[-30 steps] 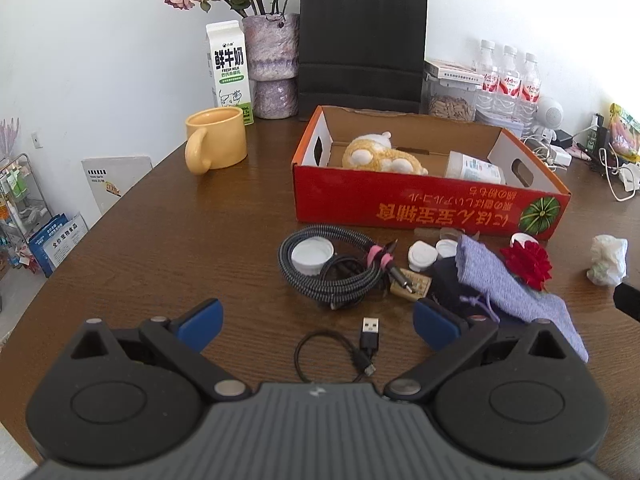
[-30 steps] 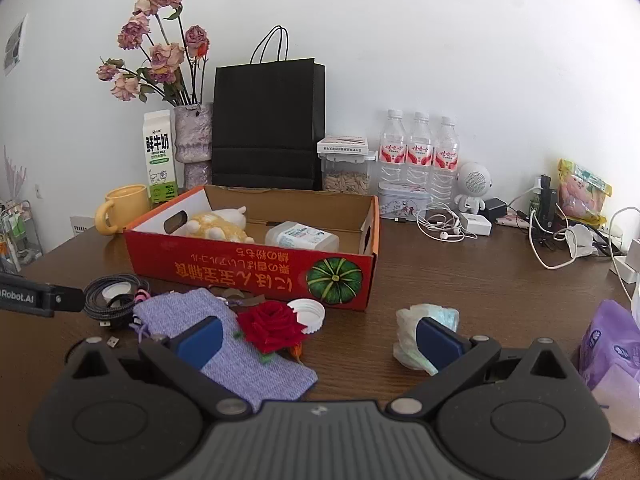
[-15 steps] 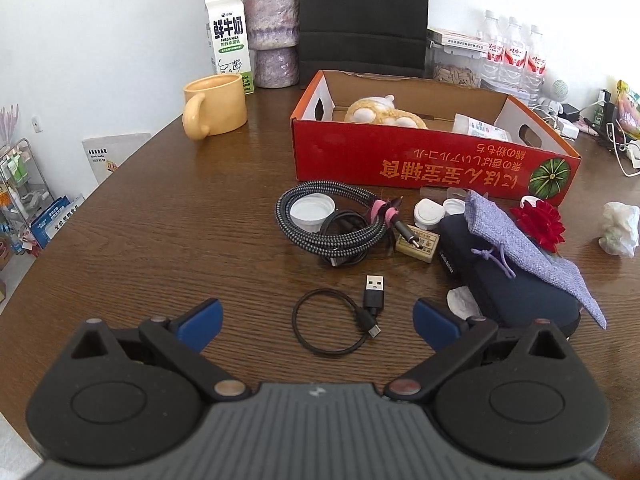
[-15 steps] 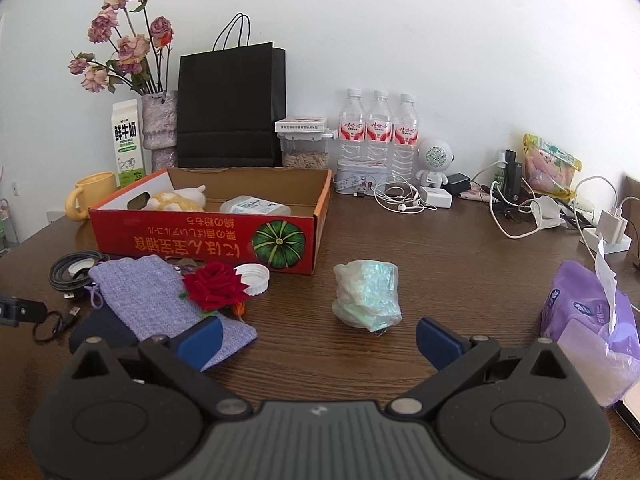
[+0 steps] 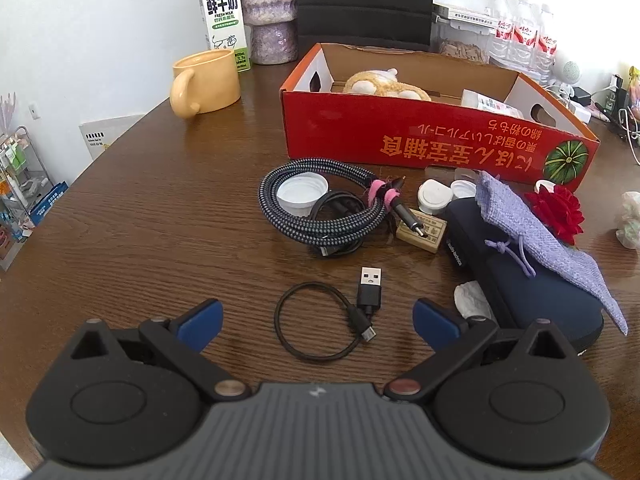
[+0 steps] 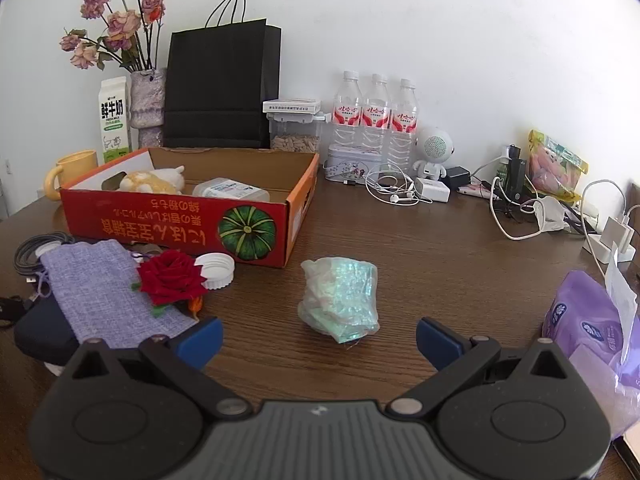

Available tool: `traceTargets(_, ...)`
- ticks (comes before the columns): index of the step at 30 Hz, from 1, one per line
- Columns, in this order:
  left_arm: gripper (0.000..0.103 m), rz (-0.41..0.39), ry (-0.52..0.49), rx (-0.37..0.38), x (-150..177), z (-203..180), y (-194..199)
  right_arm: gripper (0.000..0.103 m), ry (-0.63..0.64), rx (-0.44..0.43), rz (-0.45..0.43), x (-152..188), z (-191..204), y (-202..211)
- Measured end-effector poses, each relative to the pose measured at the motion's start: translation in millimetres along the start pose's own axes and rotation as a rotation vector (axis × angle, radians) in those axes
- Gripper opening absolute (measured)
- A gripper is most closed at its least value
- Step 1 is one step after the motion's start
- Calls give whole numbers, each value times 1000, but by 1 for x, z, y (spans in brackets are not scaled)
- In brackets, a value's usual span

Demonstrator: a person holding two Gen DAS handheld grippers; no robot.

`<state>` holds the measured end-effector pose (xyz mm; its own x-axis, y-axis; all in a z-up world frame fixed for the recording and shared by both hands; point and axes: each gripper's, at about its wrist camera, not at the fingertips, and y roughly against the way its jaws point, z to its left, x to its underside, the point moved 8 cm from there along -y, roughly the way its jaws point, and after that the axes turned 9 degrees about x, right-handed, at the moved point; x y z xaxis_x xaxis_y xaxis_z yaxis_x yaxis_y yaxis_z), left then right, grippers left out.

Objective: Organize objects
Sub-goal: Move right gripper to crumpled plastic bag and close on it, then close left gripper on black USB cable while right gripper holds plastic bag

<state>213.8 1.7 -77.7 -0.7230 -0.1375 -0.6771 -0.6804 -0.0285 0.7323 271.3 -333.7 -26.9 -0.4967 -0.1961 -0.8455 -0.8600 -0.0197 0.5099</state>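
Left tool [image 5: 316, 320] wide, empty, straddling short black USB cable [image 5: 320, 322] on surface [image 5: 160, 220]. Judged light, limp, thin; grip at stiff USB plug [image 5: 371, 286]. Right tool [image 6: 320, 334] wide, empty, facing crumpled plastic wad [image 6: 340, 300]; soft, compressible.

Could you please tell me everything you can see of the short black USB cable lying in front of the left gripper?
The short black USB cable lies flat on the brown wooden table, its thin cord curled into one loose loop. A larger USB-A plug with a metal end points away from the camera; a small plug rests beside the loop. It sits between the open fingers of the left gripper, which does not touch it, and lies apart from the braided cable coil beyond.
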Motion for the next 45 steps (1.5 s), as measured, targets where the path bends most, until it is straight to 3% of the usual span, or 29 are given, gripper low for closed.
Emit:
traceTargets(5,103,24,2,-17,2,1,-12,103,11,12,8,-7,-11,-23)
traceTargets(16,103,-11,14,13,0,4,-17,103,-4,-36,8,-12,-11,-66)
traceTargets(18,103,-13,15,16,0,4,-17,99,-6,-35,8,-12,-10,-71)
traceTargets(21,103,-14,18,14,0,3,-17,78,-19,-60,24,-11,-8,-75)
traceTargets(23,103,-15,15,15,0,4,-18,46,-27,-69,27,-11,-7,-75)
traceTargets(26,103,-14,13,21,0,5,-17,39,-38,-102,16,-11,-6,-73)
traceTargets(35,101,-19,-6,18,6,3,-10,39,-45,-94,-54,-13,-1,-53)
traceTargets(38,86,-34,-3,33,4,1,-7,39,-49,-96,-56,-11,3,-49)
traceTargets(40,59,-44,-19,49,3,-3,-4,39,-52,-96,-54,-10,5,-47)
traceTargets(42,42,-50,-44,62,3,-9,-1,39,-57,-100,-54,-9,6,-45)
traceTargets(45,34,-58,-54,75,4,-12,2,39,-65,-105,-55,-8,9,-42)
